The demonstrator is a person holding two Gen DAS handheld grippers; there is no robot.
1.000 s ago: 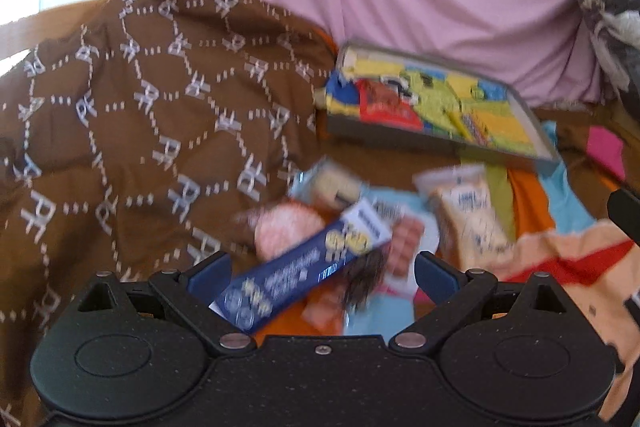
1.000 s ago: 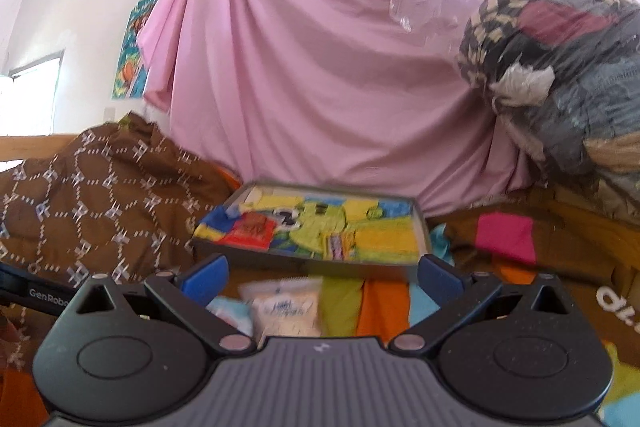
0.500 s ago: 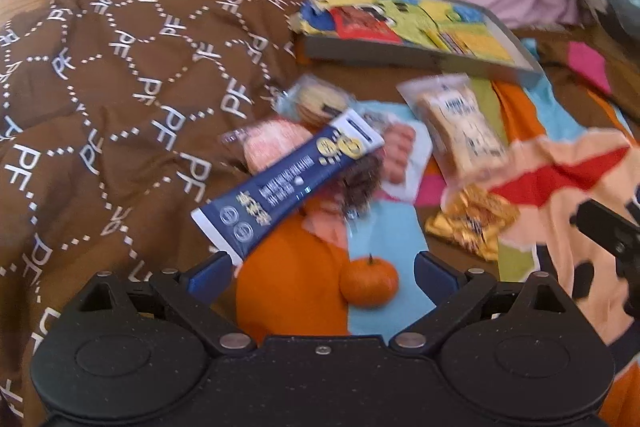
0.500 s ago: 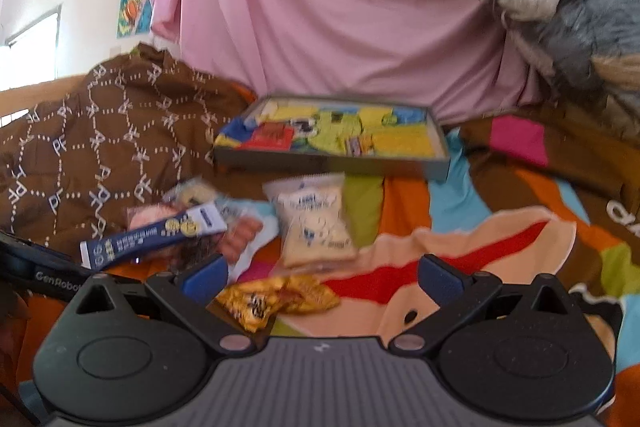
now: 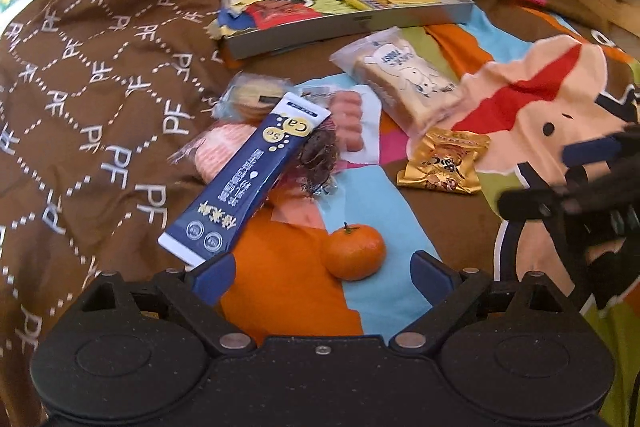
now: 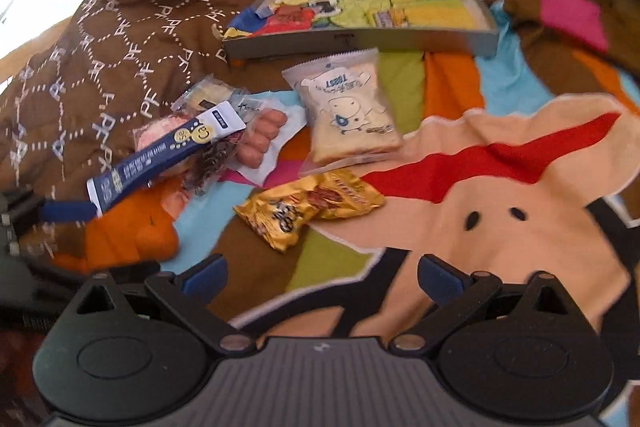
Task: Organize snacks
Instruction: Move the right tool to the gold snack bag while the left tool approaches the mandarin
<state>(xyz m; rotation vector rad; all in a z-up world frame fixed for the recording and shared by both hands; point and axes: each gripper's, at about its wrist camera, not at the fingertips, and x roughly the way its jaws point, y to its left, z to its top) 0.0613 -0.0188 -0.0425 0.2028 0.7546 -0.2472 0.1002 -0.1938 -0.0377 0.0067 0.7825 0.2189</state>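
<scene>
Pink drapery backs a bed spread with a cartoon-print blanket [image 6: 500,211], where snacks are scattered before a shallow grey tray [image 6: 360,41]. Both views have been tilted down from the drape within the last second, so the pile is now framed. The left gripper [image 5: 322,273] is held wide open and empty beside a tangerine [image 5: 354,251]; the right gripper [image 6: 322,273], likewise open and empty, is aimed near a gold packet [image 6: 308,209]. A first pick seems imminent.

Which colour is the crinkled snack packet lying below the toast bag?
Shiny gold crinkled snack packet with red-brown print; the right wrist view shows it best.
</scene>
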